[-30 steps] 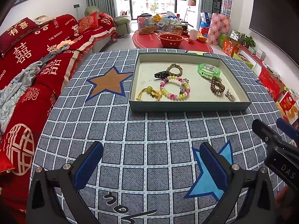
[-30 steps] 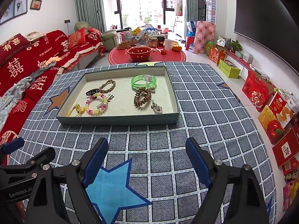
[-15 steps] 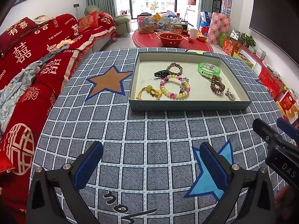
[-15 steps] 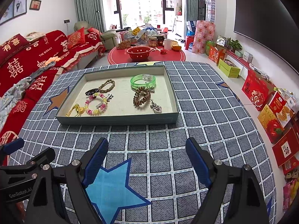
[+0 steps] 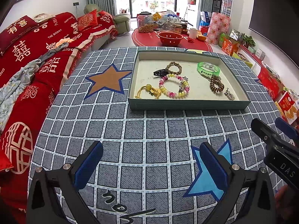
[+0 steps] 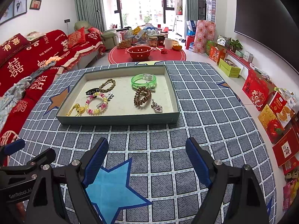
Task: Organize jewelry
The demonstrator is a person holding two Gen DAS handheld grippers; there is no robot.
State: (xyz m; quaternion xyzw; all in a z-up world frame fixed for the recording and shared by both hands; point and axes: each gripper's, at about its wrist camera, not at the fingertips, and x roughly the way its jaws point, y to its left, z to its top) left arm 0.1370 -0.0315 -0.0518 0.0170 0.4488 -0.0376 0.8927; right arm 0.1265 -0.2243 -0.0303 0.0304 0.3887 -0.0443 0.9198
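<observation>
A shallow grey-green tray [image 5: 188, 105] [image 6: 117, 120] lies on the checked tablecloth, holding several pieces of jewelry. Inside are a green bangle [image 5: 208, 69] [image 6: 143, 80], a brown coil hair tie [image 5: 216, 85] [image 6: 142, 97], a pink-and-yellow bead bracelet [image 5: 174, 86] [image 6: 96, 103], a yellow hair tie [image 5: 147, 92] [image 6: 75, 110], a braided brown band [image 5: 174, 67] [image 6: 108, 85], a black claw clip [image 5: 160, 72] [image 6: 92, 91] and a silver heart pendant [image 6: 158, 108]. My left gripper [image 5: 150, 161] and right gripper [image 6: 147, 157] hover open and empty over the cloth, well short of the tray.
A red-covered sofa [image 5: 28, 56] runs along the left of the table [image 5: 93, 123]. Beyond the table, a red round mat [image 6: 147, 56] carries a red colander [image 6: 140, 51] and jars. Red gift boxes [image 6: 269, 108] line the right wall.
</observation>
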